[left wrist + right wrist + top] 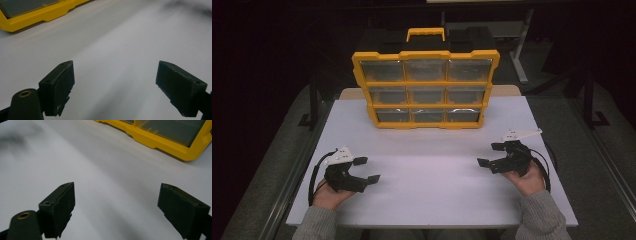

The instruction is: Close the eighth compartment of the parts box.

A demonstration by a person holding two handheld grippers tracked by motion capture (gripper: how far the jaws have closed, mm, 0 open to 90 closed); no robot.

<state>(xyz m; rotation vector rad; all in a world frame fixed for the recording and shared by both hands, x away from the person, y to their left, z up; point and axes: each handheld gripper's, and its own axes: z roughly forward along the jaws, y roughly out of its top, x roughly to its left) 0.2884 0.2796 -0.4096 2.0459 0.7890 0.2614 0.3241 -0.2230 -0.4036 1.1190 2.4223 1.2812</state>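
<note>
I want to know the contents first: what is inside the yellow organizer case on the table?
The yellow organizer case has nine compartments under clear lids, in three rows of three. The lids look grey and reflective, so whatever lies inside cannot be made out. Both claws rest apart from it, open.

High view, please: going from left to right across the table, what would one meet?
Left gripper → yellow organizer case → right gripper, all on the white table.

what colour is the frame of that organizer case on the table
Yellow, with clear compartment lids; the case shows best in the high view.
</note>
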